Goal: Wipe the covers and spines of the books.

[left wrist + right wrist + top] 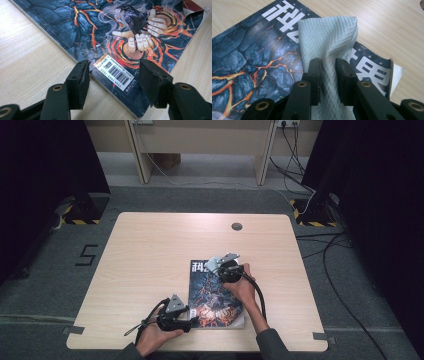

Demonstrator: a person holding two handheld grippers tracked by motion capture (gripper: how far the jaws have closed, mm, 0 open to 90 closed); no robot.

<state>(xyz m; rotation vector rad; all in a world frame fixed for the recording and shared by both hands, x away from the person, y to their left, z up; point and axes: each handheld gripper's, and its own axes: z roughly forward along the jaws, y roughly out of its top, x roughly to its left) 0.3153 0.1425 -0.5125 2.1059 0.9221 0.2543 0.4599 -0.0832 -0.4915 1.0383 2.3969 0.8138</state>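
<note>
Your right gripper is clamped on a folded white paper towel, its two black jaws squeezing the quilted sheet between them. In the right gripper view the towel rises from the jaws to the upper middle of the frame and lies over the top edge of the magazine, covering part of the large white title characters there. In the high view that gripper sits just right of centre, at the upper end of the magazine, which lies flat on the worktop in the lower middle of the frame.

Your left gripper has its jaws partly apart and holds nothing. In the left gripper view they straddle the magazine's lower corner, with the white barcode label between them. The pads do not press on the cover. In the high view it rests at the magazine's lower left corner.
</note>
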